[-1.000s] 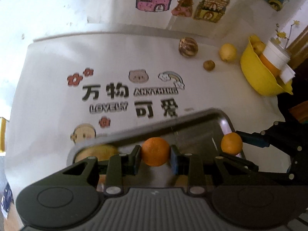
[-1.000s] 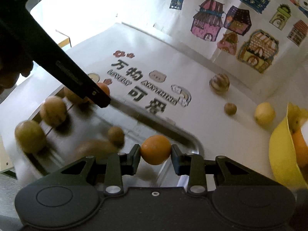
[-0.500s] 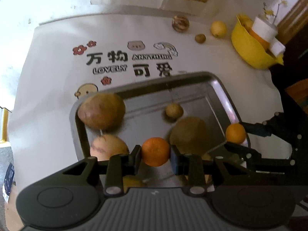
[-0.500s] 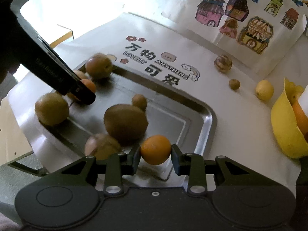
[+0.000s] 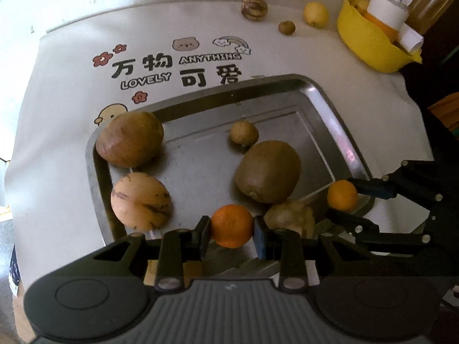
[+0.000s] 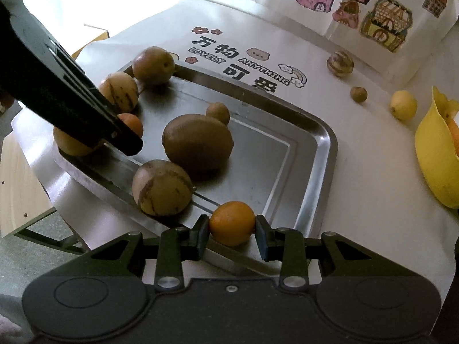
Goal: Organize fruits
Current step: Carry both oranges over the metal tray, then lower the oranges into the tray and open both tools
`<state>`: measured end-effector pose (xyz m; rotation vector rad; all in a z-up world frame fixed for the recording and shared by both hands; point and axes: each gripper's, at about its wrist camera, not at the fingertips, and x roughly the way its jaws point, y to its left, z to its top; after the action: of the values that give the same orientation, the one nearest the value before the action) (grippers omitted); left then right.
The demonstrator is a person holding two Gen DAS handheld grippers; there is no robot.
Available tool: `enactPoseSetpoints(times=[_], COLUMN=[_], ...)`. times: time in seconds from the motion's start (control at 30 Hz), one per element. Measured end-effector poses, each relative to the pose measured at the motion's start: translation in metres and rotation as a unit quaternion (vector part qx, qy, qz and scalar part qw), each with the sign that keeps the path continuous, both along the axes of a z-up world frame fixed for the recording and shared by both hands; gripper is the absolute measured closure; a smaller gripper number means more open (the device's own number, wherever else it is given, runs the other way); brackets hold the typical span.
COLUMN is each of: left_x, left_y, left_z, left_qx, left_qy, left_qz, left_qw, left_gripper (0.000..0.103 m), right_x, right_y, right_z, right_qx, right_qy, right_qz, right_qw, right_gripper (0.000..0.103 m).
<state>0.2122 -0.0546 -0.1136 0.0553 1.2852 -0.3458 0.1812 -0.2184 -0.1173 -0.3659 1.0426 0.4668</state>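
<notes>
A metal tray (image 5: 324,100) (image 6: 327,149) lies on the white printed cloth and holds a kiwi (image 5: 268,170) (image 6: 198,142), several brown round fruits and a small longan (image 5: 243,132). My left gripper (image 5: 231,230) is shut on a small orange (image 5: 231,225) over the tray's near edge. My right gripper (image 6: 231,233) is shut on another small orange (image 6: 231,222) over the tray's near right corner. The right gripper (image 5: 342,200) also shows in the left wrist view; the left gripper (image 6: 126,137) shows in the right wrist view.
A striped round fruit (image 5: 254,8) (image 6: 340,63), a small brown fruit (image 5: 287,27) (image 6: 358,94) and a lemon (image 5: 315,14) (image 6: 403,104) lie on the cloth beyond the tray. A yellow bowl (image 5: 370,46) (image 6: 433,160) with items stands at the right.
Both grippers rose and pulled back while keeping their oranges. The tray's fruits, blurred and partly hidden a second ago, now show fully and lie still.
</notes>
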Motion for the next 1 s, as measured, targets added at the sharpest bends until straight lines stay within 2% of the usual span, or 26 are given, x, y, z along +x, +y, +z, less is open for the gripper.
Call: enactPoseSetpoints(times=[0.43, 0.83, 0.9, 1.0], left_x=[0.005, 0.0046, 0.004, 0.0023], left_y=[-0.0021, -0.005, -0.0051, -0.0051], left_z=[-0.0102, -0.0113, -0.0111, -0.0087], left_qx=[0.017, 0.024, 0.026, 0.021], left_qy=[0.02, 0.018, 0.017, 0.016], left_qz=[0.007, 0.002, 0.003, 0.008], left_qw=[0.9996, 0.9995, 0.9995, 0.9996], left_gripper=[0.068, 0.068, 0.068, 0.06], right_x=[0.0037, 0.0041, 0.0036, 0.0015], right_y=[0.0027, 0.0021, 0.002, 0.0018], right_z=[-0.0061, -0.01, -0.0096, -0.0081], right_qx=[0.007, 0.009, 0.01, 0.01], right_qy=[0.006, 0.01, 0.009, 0.005], right_qz=[0.004, 0.012, 0.014, 0.013], right_qw=[1.0, 1.0, 1.0, 1.0], right_gripper=[0.067, 0.066, 0.064, 0.056])
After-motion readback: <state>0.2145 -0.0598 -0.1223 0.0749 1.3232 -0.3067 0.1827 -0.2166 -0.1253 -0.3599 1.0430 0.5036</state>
